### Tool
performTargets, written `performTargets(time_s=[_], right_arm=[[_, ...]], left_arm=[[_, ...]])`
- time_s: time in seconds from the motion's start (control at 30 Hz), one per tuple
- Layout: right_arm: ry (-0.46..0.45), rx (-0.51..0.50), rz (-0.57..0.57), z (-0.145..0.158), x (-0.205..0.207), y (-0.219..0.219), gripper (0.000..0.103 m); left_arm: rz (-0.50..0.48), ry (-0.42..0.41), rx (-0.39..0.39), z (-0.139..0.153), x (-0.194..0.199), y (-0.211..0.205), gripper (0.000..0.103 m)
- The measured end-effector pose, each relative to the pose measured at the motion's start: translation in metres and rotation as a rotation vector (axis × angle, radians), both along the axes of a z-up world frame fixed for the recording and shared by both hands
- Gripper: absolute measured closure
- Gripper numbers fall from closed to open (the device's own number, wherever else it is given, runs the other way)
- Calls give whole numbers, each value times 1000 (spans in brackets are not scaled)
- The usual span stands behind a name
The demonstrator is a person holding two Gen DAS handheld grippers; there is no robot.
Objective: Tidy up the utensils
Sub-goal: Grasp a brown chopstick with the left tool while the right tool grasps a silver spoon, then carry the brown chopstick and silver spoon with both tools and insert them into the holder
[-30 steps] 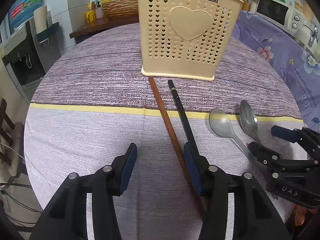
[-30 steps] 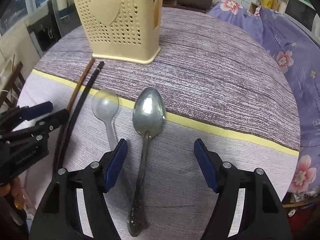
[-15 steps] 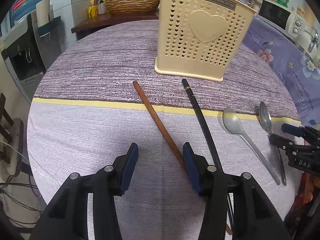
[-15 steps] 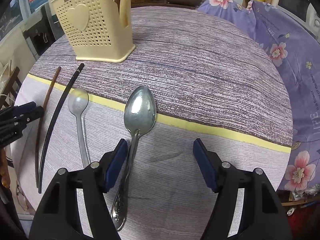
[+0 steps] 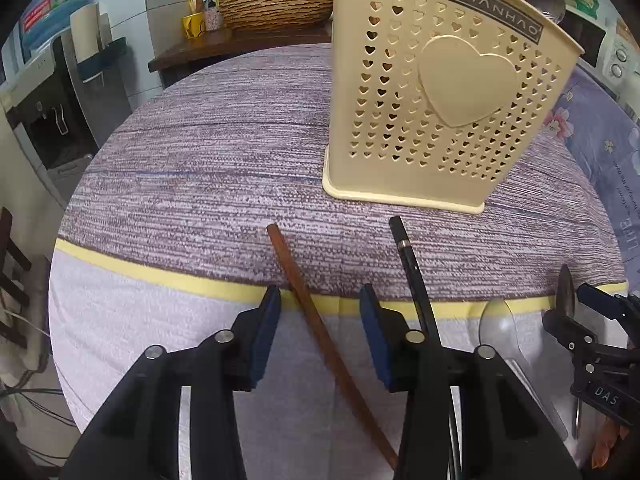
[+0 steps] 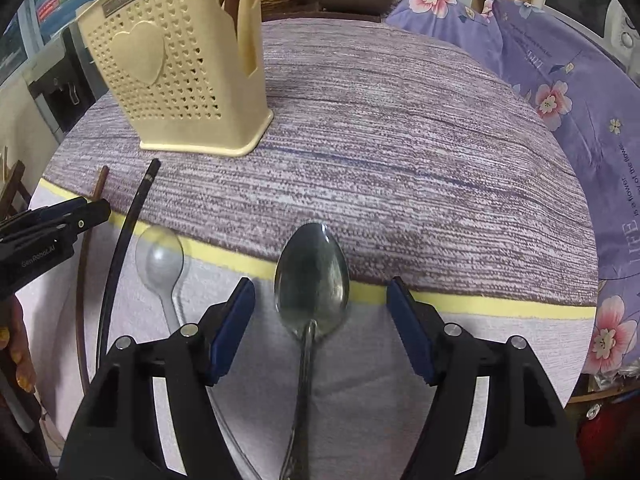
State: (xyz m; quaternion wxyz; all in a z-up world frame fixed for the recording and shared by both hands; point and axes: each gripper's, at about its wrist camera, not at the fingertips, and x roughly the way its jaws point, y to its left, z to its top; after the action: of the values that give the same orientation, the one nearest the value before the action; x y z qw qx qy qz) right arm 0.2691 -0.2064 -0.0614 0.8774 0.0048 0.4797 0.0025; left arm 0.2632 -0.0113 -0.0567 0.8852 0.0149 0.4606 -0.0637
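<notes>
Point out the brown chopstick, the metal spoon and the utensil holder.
brown chopstick (image 5: pixel 316 328): left wrist view, mid-shaft between the jaws.
metal spoon (image 6: pixel 312 280): right wrist view, middle of the bowl.
utensil holder (image 5: pixel 460 84): left wrist view, raised heart on its front wall.

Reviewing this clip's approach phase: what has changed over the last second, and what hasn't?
The left gripper shifted sideways to straddle the brown chopstick, jaws closing but not yet touching it. The right gripper shifted to centre on the metal spoon, still open. Chopsticks, spoons and holder lie unmoved.
</notes>
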Motion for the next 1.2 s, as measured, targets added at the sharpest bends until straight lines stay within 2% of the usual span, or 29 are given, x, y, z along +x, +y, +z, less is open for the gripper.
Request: performTargets(time_s=[0.1, 0.3, 0.47, 0.77, 0.93, 1.0, 1.2], right_arm=[[-3, 0, 1, 0, 2, 1, 37], [-1, 0, 26, 3, 2, 4, 55], [0, -4, 41, 3, 3, 2, 65], [-8, 3, 71, 4, 2, -1, 65], [-52, 32, 85, 12, -4, -2, 65], [-80, 61, 99, 22, -7, -5, 65], [-171, 117, 123, 65, -20, -15, 65]], left_arm=[[3, -2, 16, 1, 5, -1, 72], [3, 3, 31, 2, 12, -8, 91], [1, 9, 20, 3, 14, -12, 91], [8, 4, 11, 3, 16, -15, 93], [14, -17, 2, 10, 15, -16, 95], [11, -38, -12, 18, 10, -16, 95], [1, -162, -84, 73, -17, -3, 95]])
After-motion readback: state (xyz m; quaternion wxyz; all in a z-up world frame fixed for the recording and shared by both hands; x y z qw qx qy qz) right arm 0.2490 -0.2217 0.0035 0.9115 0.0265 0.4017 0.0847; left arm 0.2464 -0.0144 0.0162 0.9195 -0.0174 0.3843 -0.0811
